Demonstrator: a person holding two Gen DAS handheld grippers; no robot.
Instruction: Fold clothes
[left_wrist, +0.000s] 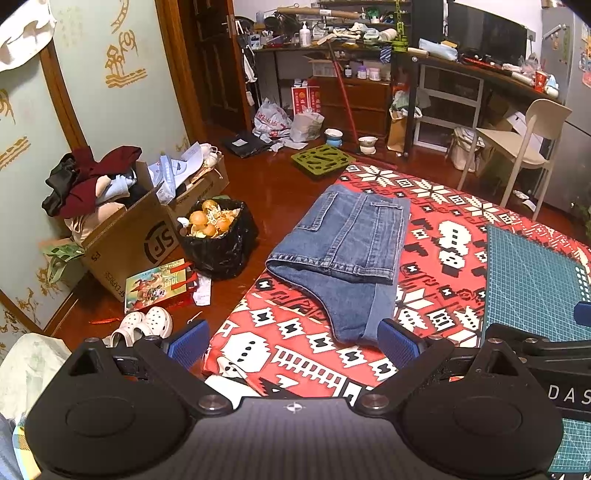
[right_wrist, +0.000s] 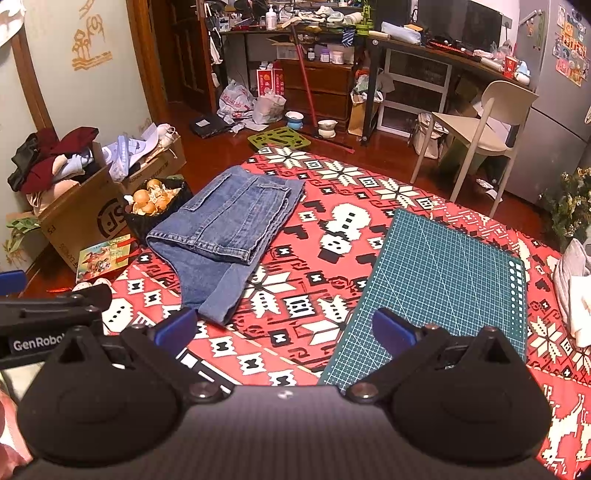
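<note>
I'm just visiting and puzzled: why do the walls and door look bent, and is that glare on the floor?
Left wrist view: the fisheye lens bows the door frame near the edges; the folded jeans at centre stay sharp. Right wrist view: same curving, the fridge leaning inward; warm room light leaves shiny patches on the wooden floor; both claws sit dark in the foreground.
</note>
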